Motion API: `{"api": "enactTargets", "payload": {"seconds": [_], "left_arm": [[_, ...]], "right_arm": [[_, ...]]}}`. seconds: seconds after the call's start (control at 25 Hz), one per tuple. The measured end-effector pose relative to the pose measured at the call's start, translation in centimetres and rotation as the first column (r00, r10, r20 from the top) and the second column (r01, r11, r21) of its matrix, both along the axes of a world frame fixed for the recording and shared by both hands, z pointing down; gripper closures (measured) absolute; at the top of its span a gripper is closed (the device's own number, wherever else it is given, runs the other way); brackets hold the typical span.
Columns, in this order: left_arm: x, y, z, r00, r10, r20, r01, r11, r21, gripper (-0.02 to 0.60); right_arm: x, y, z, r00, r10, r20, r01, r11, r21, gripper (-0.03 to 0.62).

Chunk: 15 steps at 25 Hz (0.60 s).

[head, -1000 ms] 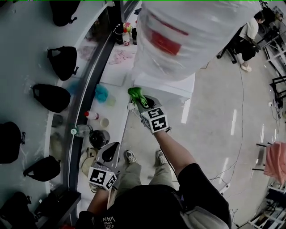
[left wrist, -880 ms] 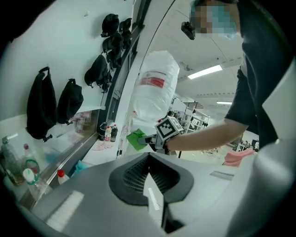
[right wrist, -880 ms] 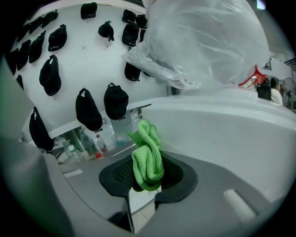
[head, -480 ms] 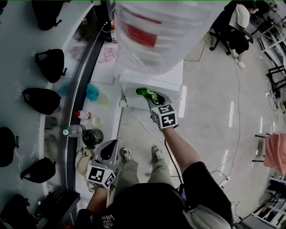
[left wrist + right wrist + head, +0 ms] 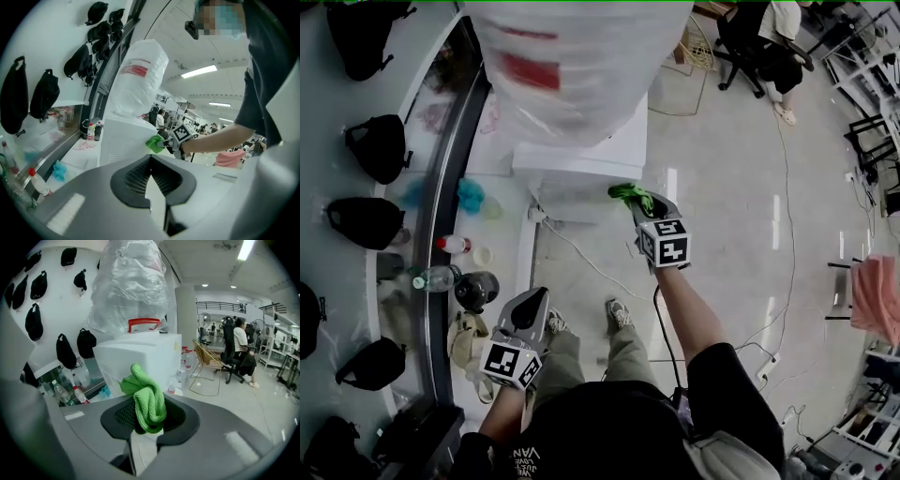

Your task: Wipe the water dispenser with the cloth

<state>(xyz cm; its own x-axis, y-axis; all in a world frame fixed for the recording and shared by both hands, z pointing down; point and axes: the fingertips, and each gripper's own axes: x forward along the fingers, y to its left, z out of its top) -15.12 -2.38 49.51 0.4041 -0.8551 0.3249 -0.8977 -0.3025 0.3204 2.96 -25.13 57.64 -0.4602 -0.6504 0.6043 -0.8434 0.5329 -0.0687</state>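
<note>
The white water dispenser [image 5: 581, 161] stands on the floor against the end of the worktop [image 5: 499, 246], with a big plastic-wrapped bottle [image 5: 558, 66] on top. The right tool [image 5: 639, 201] is closed on a bunched green cloth [image 5: 628, 194], which presses against the dispenser's front edge near its top corner. The left tool [image 5: 534, 298] hangs low by the person's knee, well apart from the dispenser, its jaws together with nothing between them.

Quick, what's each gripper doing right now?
Left gripper: closed, nothing between its jaws.
Right gripper: closed on the green cloth.
</note>
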Motion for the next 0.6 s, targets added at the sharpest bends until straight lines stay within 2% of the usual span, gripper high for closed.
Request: {"api": "enactTargets", "payload": {"seconds": [0.2, 0.32, 0.44, 0.6], "left_arm": [[0.9, 0.0, 0.4, 1.0, 0.008, -0.004, -0.008, 1.0, -0.009, 0.58], [0.8, 0.1, 0.4, 1.0, 0.0, -0.01, 0.0, 1.0, -0.007, 0.58], [0.3, 0.3, 0.3, 1.0, -0.005, -0.016, 0.005, 1.0, -0.008, 0.58], [-1.5, 1.2, 0.5, 1.0, -0.011, -0.006, 0.011, 1.0, -0.015, 0.58]], "right_arm": [[3.0, 0.2, 0.3, 0.997, 0.074, -0.001, -0.074, 0.997, -0.001, 0.491], [3.0, 1.6, 0.4, 0.998, 0.068, 0.006, -0.068, 0.998, 0.001, 0.491], [0.5, 3.9, 0.8, 1.0, 0.019, 0.023, -0.019, 1.0, -0.002, 0.491], [-5.0, 6.6, 2.3, 0.996, -0.049, 0.07, 0.052, 0.998, -0.032, 0.491]]}}
